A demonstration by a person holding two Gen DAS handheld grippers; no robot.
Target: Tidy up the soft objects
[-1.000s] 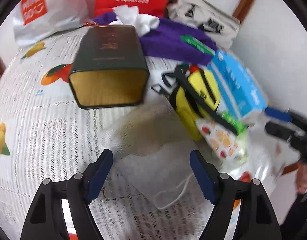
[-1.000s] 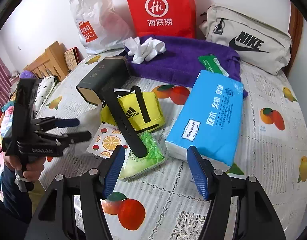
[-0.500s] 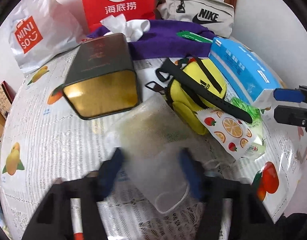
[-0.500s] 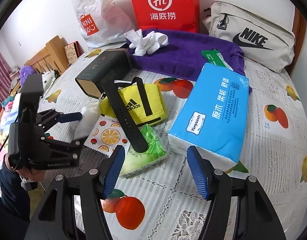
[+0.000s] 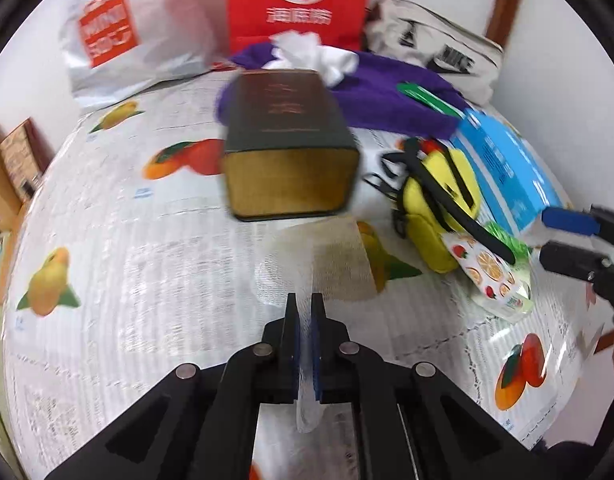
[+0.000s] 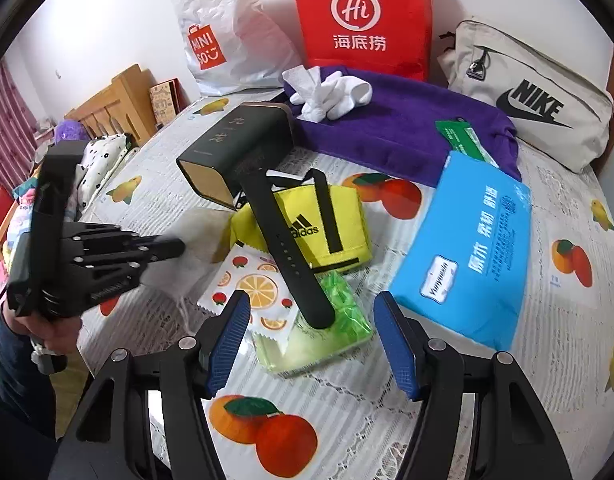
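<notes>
1. The left gripper is seen with its two fingers pressed together on the near edge of a thin, see-through mesh pouch, so the pouch is pinched between the blue pads.
2. The pouch is spread flat on the fruit-printed tablecloth in front of the left gripper, just short of the open end of a dark box that lies on its side.
3. From the right wrist view, the left gripper is seen from the side, held in a hand at the table's left edge, with the pouch at its tip.
4. The right gripper is held wide open with nothing between its blue pads, above the near part of the table.
5. Just beyond the right gripper, a green packet and a fruit-patterned wrapper are seen lying together, with a black strap resting across them.
6. The strap also crosses a small yellow bag, which lies beside the dark box.
7. A blue tissue pack is placed to the right of the yellow bag.
8. Farther back, a purple towel is spread out, with white socks bunched on its left end and a green packet on its right.
9. Against the wall, a white shopping bag, a red paper bag and a beige pouch bag are lined up.
</notes>
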